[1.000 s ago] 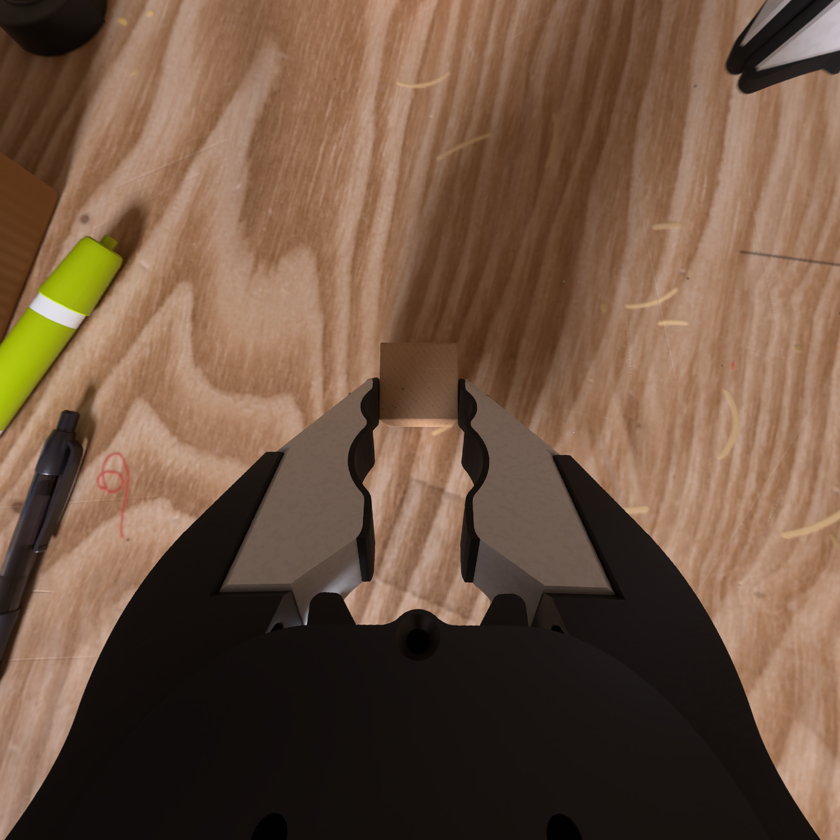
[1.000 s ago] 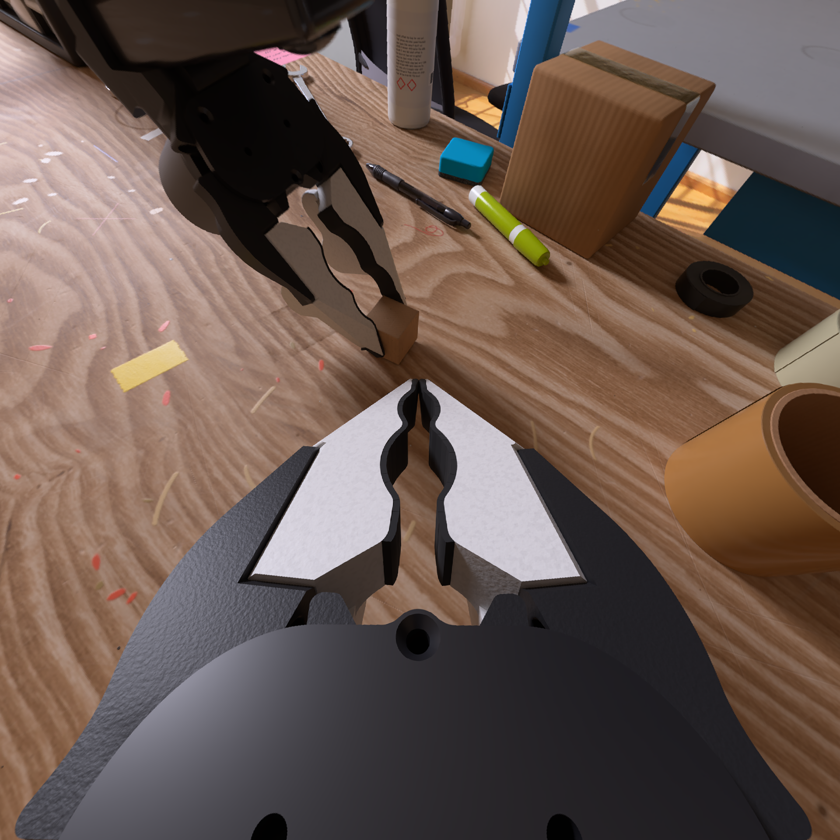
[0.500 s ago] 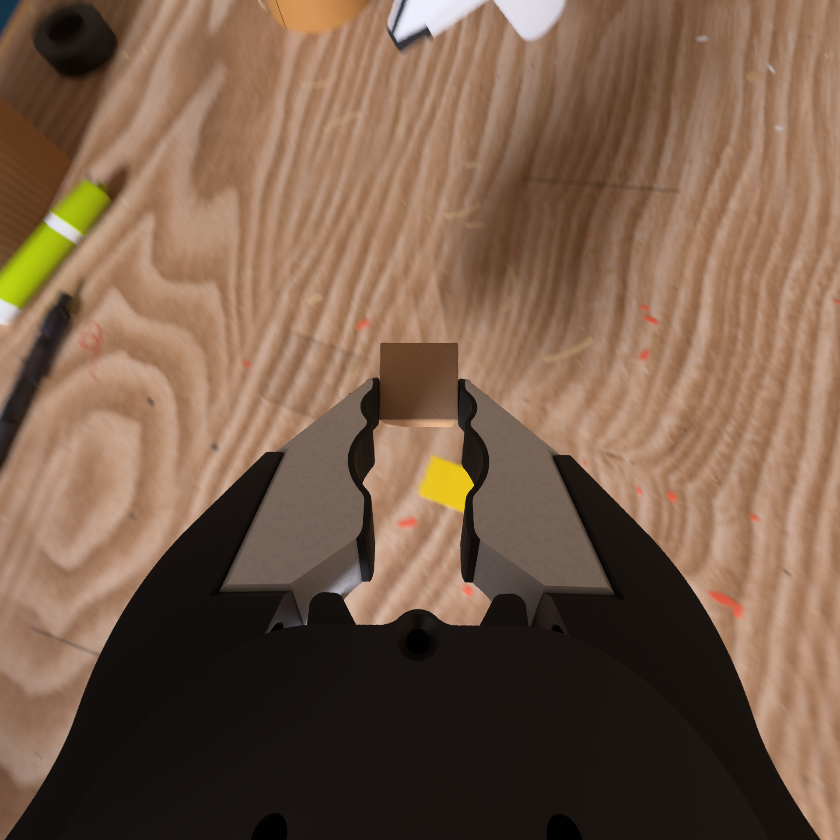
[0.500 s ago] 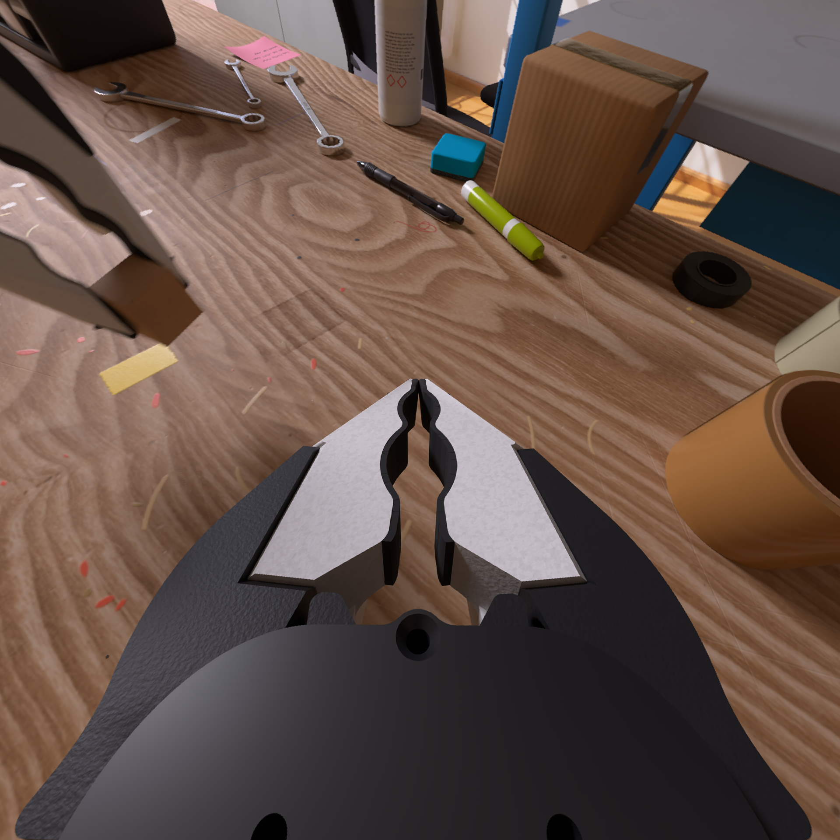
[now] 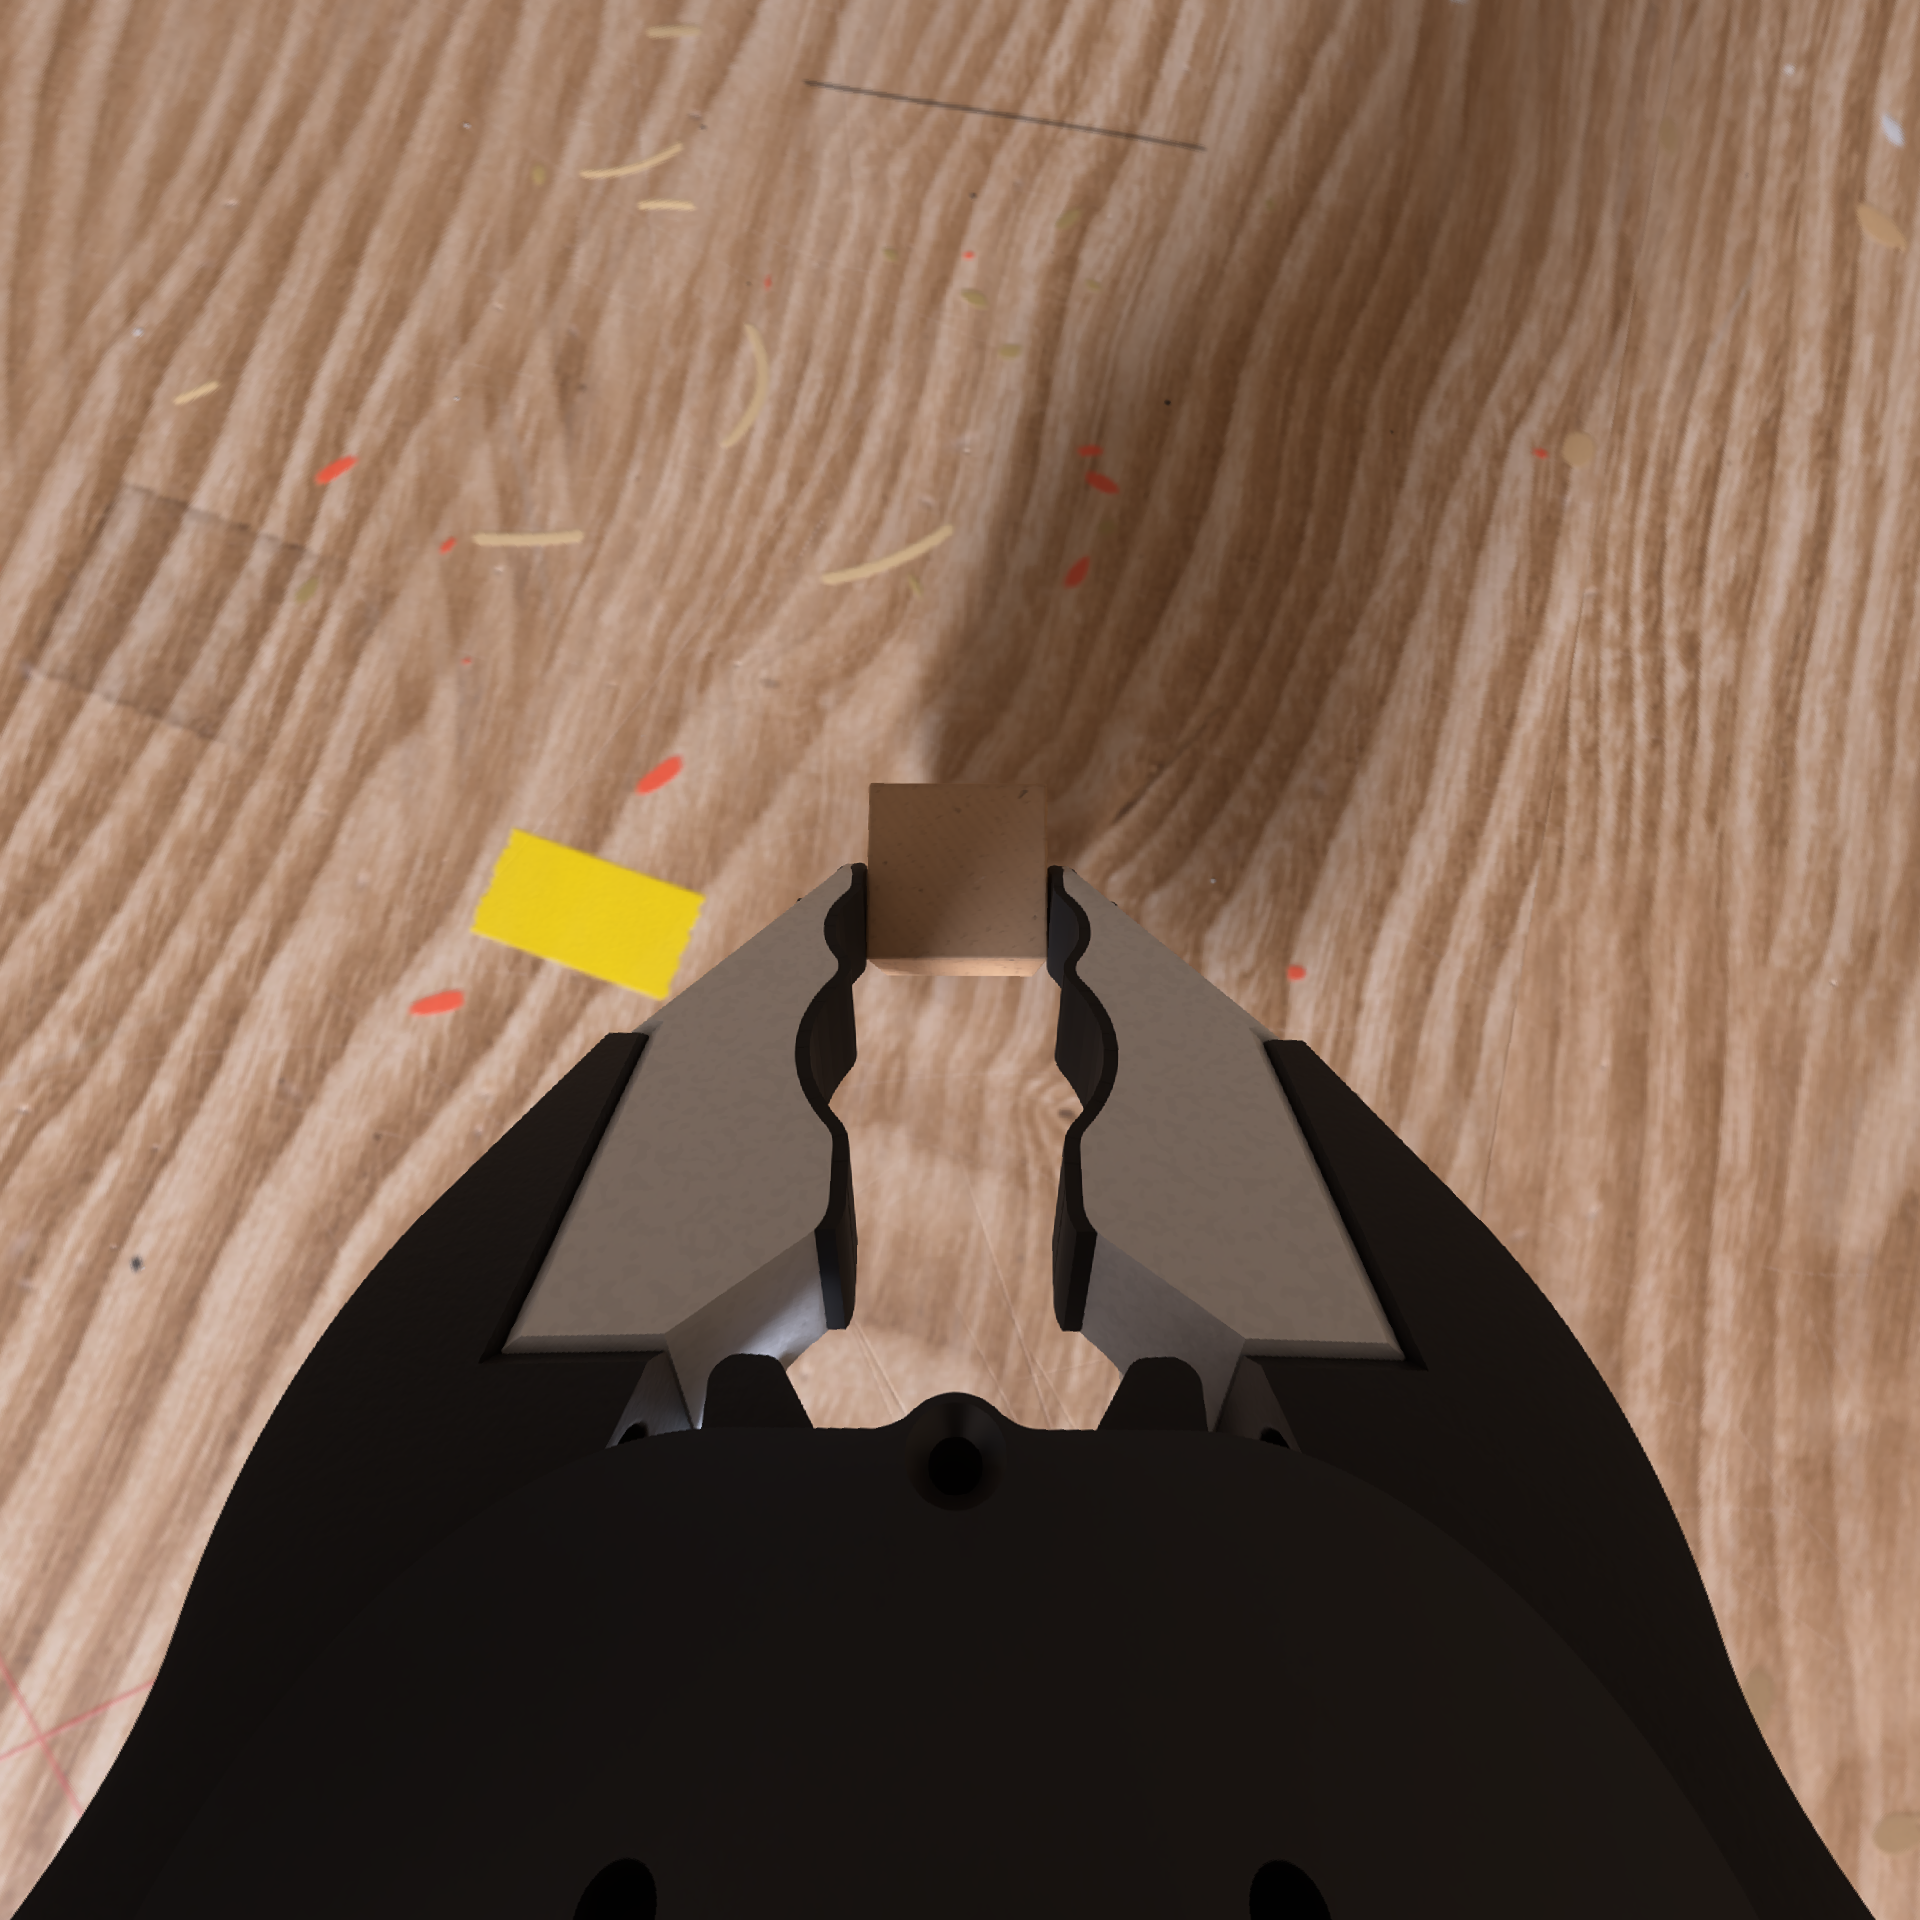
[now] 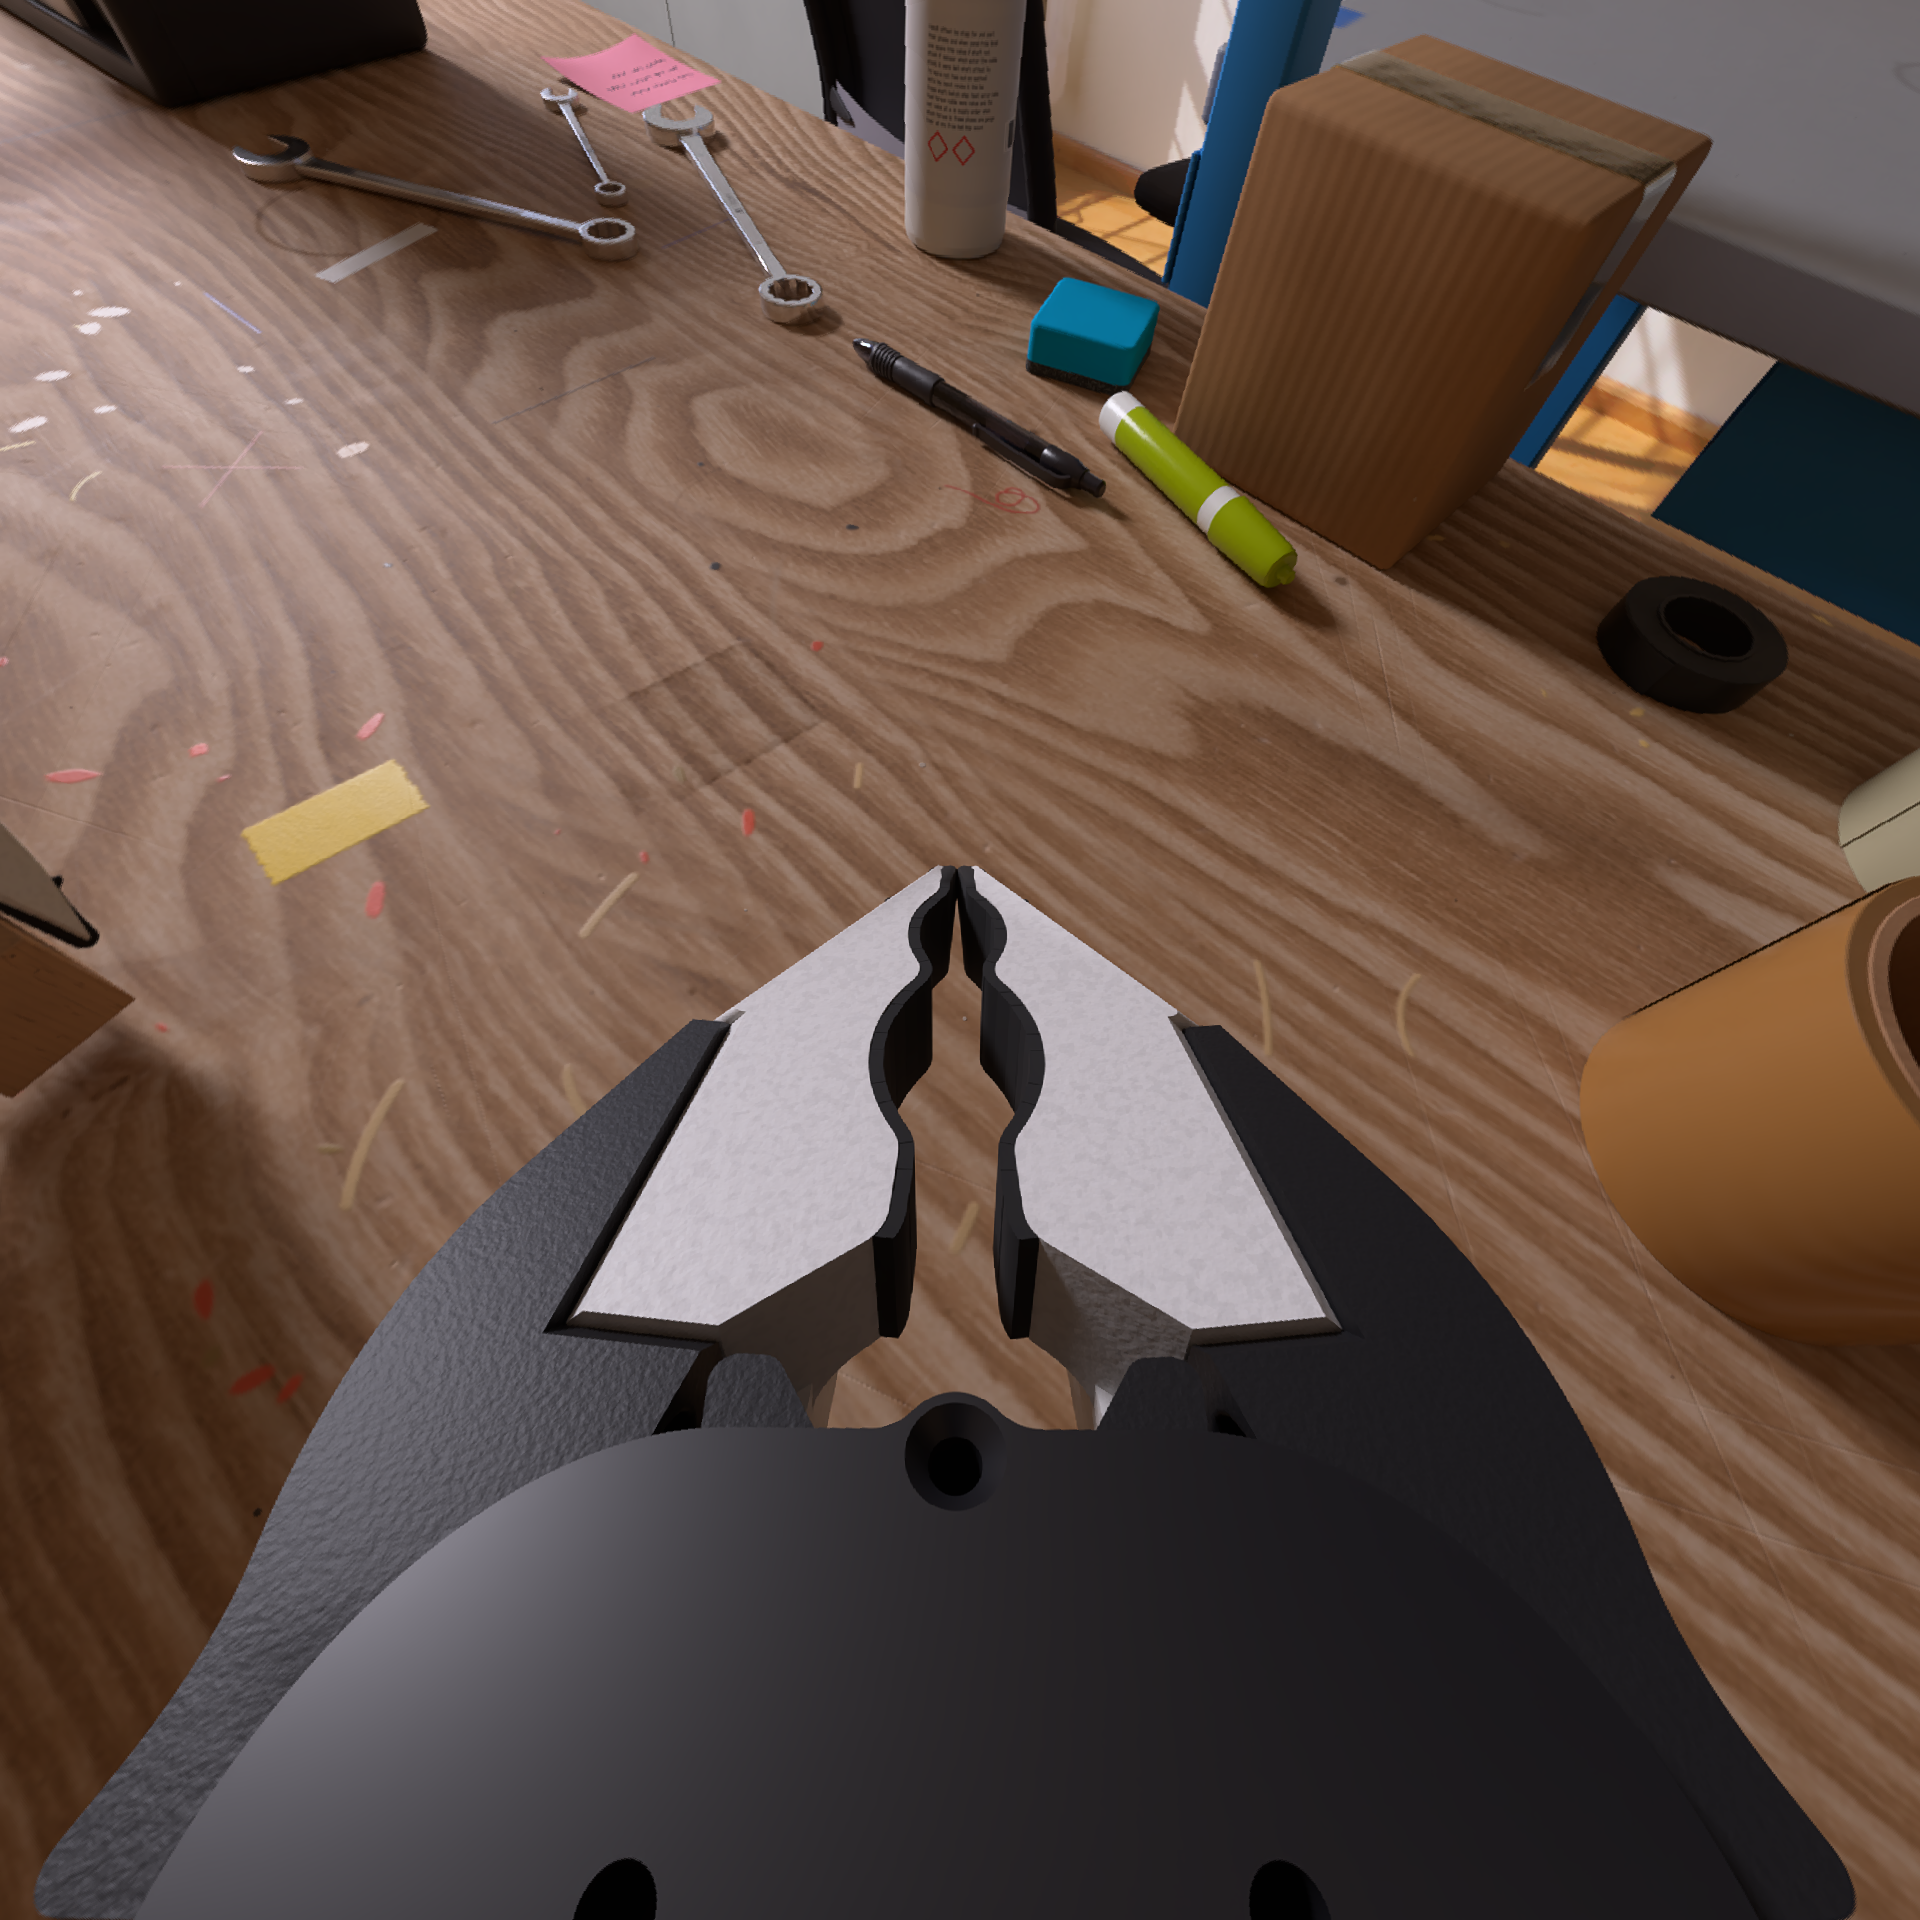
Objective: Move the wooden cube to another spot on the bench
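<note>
At the left edge of the right wrist view, the wooden cube [image 6: 47, 1013] hangs clear of the desk [image 6: 727, 582], pinched in the left tongs [image 5: 956, 904], whose tips press its two sides. In the left wrist view a yellow strip of tape [image 5: 587, 914] lies on the wood just left of those tips. Farther right, three wrenches [image 6: 436, 192], a black pen [image 6: 977, 416], a teal eraser [image 6: 1091, 332] and a green marker [image 6: 1195, 488] lie before a cardboard box [image 6: 1423, 291]. The right tongs [image 6: 958, 878] hover with tips nearly touching, holding nothing. A black tape roll [image 6: 1688, 644] and an orange tube [image 6: 1766, 1122] sit at the far right.
</note>
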Motion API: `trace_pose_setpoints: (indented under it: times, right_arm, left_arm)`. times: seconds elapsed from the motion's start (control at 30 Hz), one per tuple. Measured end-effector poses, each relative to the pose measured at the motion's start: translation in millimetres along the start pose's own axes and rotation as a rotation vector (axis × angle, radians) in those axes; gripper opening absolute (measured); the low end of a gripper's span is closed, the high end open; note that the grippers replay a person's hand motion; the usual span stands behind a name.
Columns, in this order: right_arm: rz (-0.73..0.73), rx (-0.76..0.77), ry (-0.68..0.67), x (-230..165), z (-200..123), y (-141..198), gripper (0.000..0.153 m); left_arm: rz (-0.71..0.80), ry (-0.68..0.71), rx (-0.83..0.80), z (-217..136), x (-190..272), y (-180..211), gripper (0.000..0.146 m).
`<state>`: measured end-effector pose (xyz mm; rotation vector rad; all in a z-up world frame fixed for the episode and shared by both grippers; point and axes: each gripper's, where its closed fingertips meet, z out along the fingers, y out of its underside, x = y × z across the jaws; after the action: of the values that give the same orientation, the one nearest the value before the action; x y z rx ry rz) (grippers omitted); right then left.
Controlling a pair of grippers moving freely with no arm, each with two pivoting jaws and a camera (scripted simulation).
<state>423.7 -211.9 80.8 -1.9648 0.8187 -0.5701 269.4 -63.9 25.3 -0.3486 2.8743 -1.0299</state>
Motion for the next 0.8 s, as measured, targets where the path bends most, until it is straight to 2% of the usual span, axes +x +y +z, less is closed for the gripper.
trace_pose_setpoints:
  times: [0.63, 0.73, 0.8]
  right_arm:
    - [-0.021, -0.009, 0.004, -3.0, -0.7, -0.2, 0.0]
    - [-0.02, -0.009, 0.004, -2.7, -0.5, 0.0, 0.0]
    - [-0.02, -0.011, 0.002, -2.9, 0.0, 0.6, 0.0]
  left_arm:
    - [0.021, 0.002, -0.039, 8.2, 10.0, 0.2, 0.034]
    - [0.018, 0.016, -0.034, 6.9, 11.4, -1.5, 0.057]
    - [0.02, 0.013, -0.023, 6.4, 11.2, -3.7, 0.06]
